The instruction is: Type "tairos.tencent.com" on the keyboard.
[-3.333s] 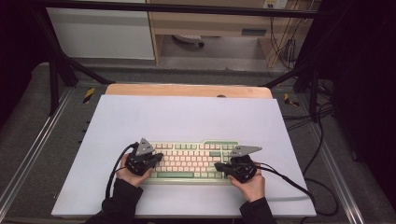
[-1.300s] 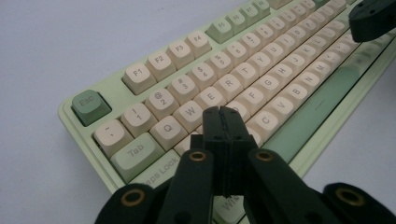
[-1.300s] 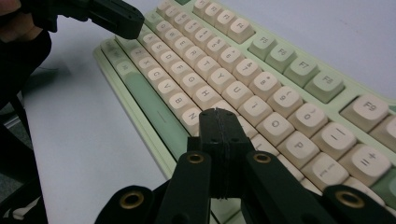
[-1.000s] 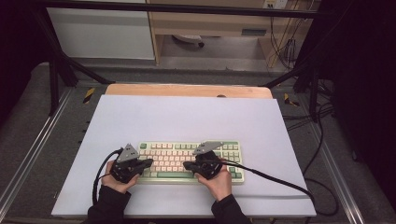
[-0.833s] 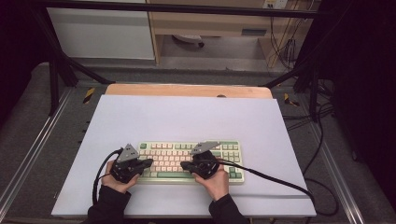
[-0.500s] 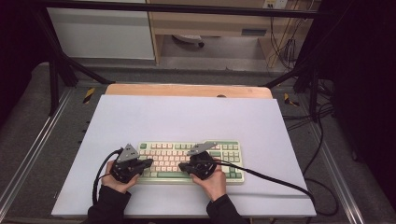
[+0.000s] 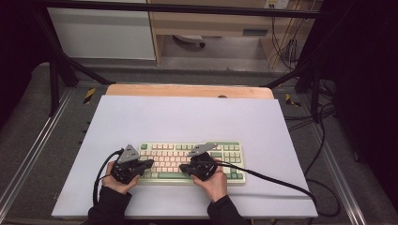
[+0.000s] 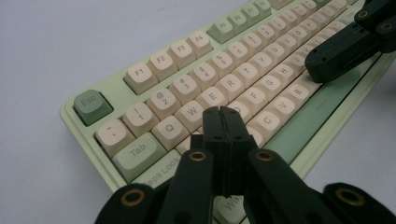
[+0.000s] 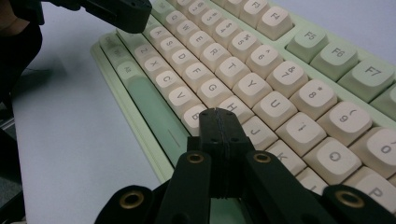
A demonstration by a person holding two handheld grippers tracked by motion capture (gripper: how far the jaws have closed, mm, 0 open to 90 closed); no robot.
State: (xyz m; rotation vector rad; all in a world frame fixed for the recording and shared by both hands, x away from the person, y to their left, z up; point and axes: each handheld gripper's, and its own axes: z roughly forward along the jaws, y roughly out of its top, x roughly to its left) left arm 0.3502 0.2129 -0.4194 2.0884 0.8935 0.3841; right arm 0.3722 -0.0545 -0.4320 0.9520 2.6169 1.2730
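Observation:
A pale green keyboard with cream keys lies on the near half of the mat. My left gripper rests over its left end, jaws shut with nothing between them. In the left gripper view its tip sits just above the keys near S and D. My right gripper is over the middle of the keyboard, also shut and empty. Its tip hovers by the H, B and N keys. Each gripper's black jaw end appears in the other's view, the right gripper and the left gripper.
A pale lilac mat covers the table, with a wooden strip at the far edge. The right gripper's black cable trails off to the right across the mat. Metal frame rails and loose cables run beside the table.
Both hands have shifted left along the keyboard since the oldest frame, the right one much farther, from the right end to the middle. Over the last second it crept slightly left.

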